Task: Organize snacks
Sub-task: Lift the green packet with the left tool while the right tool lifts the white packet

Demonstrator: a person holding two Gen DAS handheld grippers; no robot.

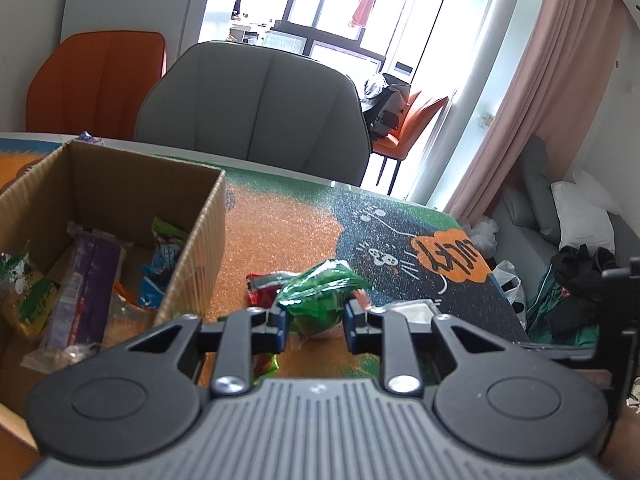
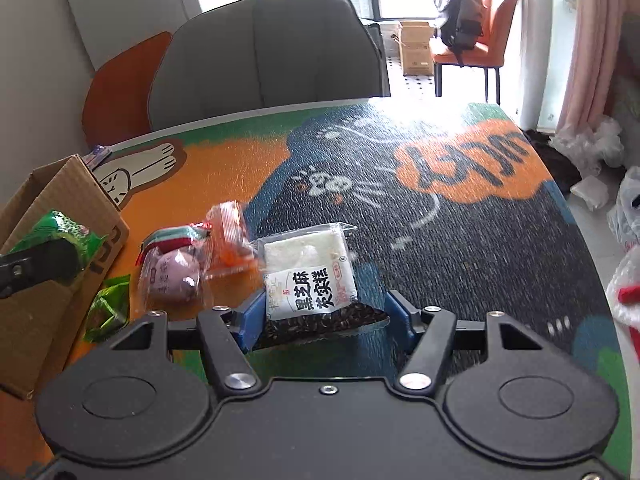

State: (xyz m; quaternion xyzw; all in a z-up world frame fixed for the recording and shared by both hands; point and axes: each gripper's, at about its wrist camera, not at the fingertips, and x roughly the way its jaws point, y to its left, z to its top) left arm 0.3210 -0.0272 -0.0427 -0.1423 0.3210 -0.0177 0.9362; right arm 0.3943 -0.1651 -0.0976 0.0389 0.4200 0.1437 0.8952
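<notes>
My left gripper (image 1: 316,320) is shut on a shiny green snack packet (image 1: 320,292), just right of the open cardboard box (image 1: 196,248). The box holds a purple bar (image 1: 80,292), a yellow-green packet (image 1: 28,300) and a blue packet (image 1: 156,280). The right wrist view shows the same green packet (image 2: 64,232) over the box's corner (image 2: 100,200). My right gripper (image 2: 324,320) has its blue pads against both sides of a white and black sesame cake packet (image 2: 308,276) that lies on the table mat. A purple packet (image 2: 172,276), an orange one (image 2: 228,236) and a small green one (image 2: 108,312) lie to its left.
A grey chair (image 2: 264,48) and an orange chair (image 2: 120,80) stand behind the table's far edge. The patterned mat (image 2: 440,220) runs to the right edge of the table, with plastic bags (image 2: 628,216) on the floor beyond it. A red packet (image 1: 260,284) lies under the green one.
</notes>
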